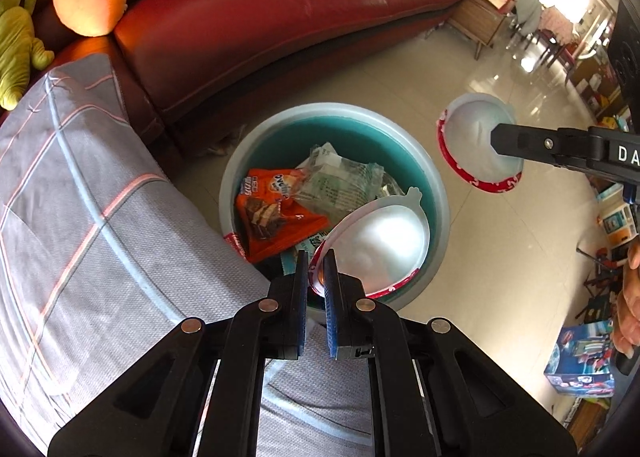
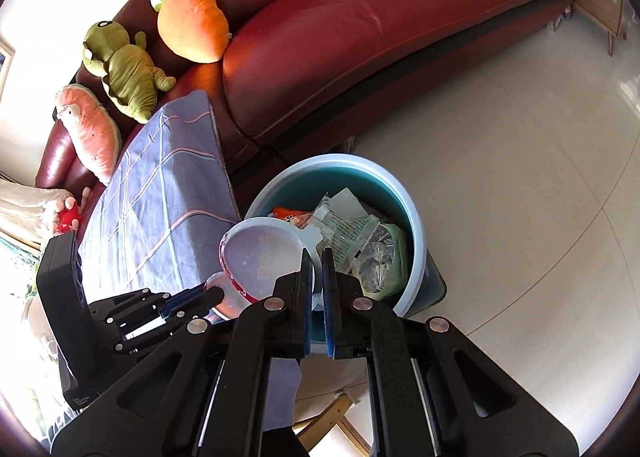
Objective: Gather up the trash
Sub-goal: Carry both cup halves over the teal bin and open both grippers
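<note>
Red sofa (image 1: 260,17) and grey cloth (image 1: 80,197) flank the trash bin (image 1: 332,113).

Dark red glossy leather on the curved sofa (image 1: 248,17). Grey cloth cover (image 1: 100,225) crossed by pale blue and salmon-pink lines in a wide check. Round plastic bin (image 1: 434,193), pale blue at the rim, teal inside. Orange crinkled snack wrapper (image 1: 276,217) printed with brown wafers and white lettering. Two white paper bowls (image 1: 384,245) (image 1: 472,141) edged in red with small white marks. Orange plush carrot (image 2: 196,25); olive-green plush dinosaur (image 2: 128,73); pink plush watermelon slice (image 2: 92,129). Glossy cream floor tiles (image 2: 520,177).
</note>
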`<state>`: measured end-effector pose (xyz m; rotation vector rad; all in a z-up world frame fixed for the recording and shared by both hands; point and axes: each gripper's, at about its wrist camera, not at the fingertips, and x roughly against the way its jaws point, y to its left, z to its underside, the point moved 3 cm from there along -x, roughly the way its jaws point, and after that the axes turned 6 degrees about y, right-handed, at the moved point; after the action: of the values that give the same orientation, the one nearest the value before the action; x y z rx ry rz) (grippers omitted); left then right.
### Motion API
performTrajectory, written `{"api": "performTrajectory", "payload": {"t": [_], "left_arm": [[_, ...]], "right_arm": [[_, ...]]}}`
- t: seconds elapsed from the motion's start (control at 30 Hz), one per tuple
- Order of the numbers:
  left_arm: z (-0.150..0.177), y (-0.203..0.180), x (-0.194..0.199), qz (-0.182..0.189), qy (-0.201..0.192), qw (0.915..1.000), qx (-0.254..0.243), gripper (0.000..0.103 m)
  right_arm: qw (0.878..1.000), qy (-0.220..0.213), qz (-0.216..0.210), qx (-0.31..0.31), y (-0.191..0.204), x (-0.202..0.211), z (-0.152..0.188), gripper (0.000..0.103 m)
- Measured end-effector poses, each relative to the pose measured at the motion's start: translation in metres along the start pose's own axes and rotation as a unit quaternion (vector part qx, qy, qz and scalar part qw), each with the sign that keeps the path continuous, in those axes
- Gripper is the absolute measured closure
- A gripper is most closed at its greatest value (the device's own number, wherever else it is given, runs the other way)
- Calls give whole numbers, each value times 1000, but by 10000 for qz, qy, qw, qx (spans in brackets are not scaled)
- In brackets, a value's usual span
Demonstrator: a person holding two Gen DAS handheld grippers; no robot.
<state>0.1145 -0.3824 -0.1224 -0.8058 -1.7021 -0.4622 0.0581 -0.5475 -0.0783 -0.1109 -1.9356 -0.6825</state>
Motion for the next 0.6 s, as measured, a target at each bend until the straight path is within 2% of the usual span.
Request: {"api": "performTrajectory", "payload": {"t": [0.1,0.17,0.2,0.23,0.33,0.43,0.6], "left_arm": [[-1,-3,-5,40,51,10000,-28,92],[-2,-4,-8,49,80,10000,-30,74],[-3,-5,-9,26,65,10000,-28,51],[-3,-5,-7,-32,0,10000,-18,33],[-1,-2,-2,-140,-162,9998,15,21],[1,2,2,-136,-194,9997,112,14],[7,9,8,-187,-227,9992,254,10]], "right_arm": [[10000,20,24,-37,-2,-3,-1,98],[10000,31,45,-55,-4,-4,-1,98],[10000,40,50,-64,-4,-4,-1,98],[9999,50,55,-74,-5,-5,-1,98],[9999,62,78,-68,-5,-6,-1,98],[9999,72,100,-49,-3,-7,-2,98],[9999,116,98,11,4,-10,-2,98]]}}
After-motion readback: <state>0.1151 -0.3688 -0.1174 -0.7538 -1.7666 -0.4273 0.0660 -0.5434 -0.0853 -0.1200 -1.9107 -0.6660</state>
